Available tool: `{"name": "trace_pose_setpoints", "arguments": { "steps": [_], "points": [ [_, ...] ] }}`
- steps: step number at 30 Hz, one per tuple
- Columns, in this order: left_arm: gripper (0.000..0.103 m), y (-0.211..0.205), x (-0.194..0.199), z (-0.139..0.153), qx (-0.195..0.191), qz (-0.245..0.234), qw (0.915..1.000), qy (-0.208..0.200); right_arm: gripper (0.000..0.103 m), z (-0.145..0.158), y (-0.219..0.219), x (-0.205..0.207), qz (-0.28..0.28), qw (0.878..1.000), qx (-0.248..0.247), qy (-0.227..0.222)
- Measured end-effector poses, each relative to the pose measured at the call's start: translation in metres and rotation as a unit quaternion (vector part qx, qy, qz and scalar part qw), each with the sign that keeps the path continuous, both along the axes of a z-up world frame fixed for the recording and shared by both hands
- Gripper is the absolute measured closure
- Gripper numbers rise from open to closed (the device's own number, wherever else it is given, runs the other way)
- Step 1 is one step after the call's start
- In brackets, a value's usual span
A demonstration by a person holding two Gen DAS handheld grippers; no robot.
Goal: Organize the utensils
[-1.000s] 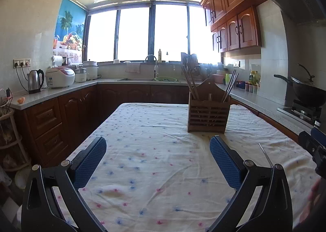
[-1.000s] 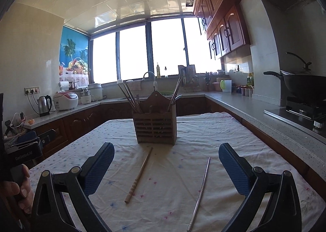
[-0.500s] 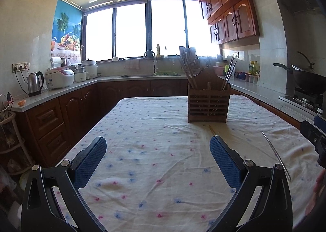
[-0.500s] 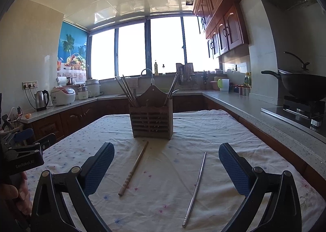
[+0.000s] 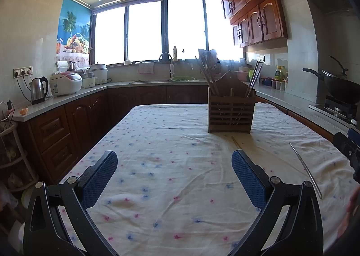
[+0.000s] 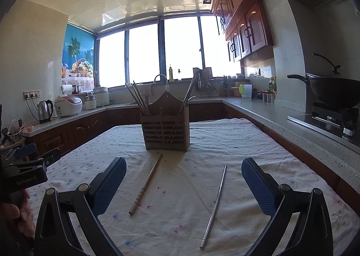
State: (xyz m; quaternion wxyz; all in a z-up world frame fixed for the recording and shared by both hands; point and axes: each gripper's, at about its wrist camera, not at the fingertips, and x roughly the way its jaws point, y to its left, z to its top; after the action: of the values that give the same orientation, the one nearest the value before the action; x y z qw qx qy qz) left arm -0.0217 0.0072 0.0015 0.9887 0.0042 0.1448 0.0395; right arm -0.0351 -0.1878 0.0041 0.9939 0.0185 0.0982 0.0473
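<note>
A slatted wooden utensil holder (image 6: 166, 131) stands on the table with several chopsticks in it; it also shows in the left wrist view (image 5: 231, 113). A wooden chopstick (image 6: 146, 184) and a metal chopstick (image 6: 214, 204) lie on the cloth in front of it. In the left wrist view the metal chopstick (image 5: 306, 169) lies at right and only the wooden chopstick's tip (image 5: 236, 142) shows. My right gripper (image 6: 183, 182) is open and empty, above and between both chopsticks. My left gripper (image 5: 174, 178) is open and empty over bare cloth.
The table carries a white flowered cloth (image 5: 171, 159). Counters run round the room, with a kettle (image 5: 38, 89) and rice cooker (image 5: 65, 83) at left, a sink (image 5: 166, 79) at the back, and a wok (image 6: 335, 91) on the stove at right.
Both cameras have tilted down and drawn slightly closer to the table. The chopsticks and holder have not moved. Both grippers stay open.
</note>
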Motion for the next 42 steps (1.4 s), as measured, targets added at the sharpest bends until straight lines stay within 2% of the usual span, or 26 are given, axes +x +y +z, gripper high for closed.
{"name": "trace_pose_setpoints", "arguments": {
  "steps": [17, 42],
  "points": [
    [0.000, -0.0013, 0.0033, -0.0024, 0.008, 0.007, 0.9999, 0.010, 0.000, -0.0013, -0.0041, 0.0001, -0.001, 1.000, 0.005, 0.001],
    [0.000, -0.0046, 0.0037, 0.0004, 0.009, -0.015, 0.9997, 0.016, 0.000, -0.0003, -0.0039, -0.0013, 0.000, 1.000, 0.007, -0.003]
  ]
}}
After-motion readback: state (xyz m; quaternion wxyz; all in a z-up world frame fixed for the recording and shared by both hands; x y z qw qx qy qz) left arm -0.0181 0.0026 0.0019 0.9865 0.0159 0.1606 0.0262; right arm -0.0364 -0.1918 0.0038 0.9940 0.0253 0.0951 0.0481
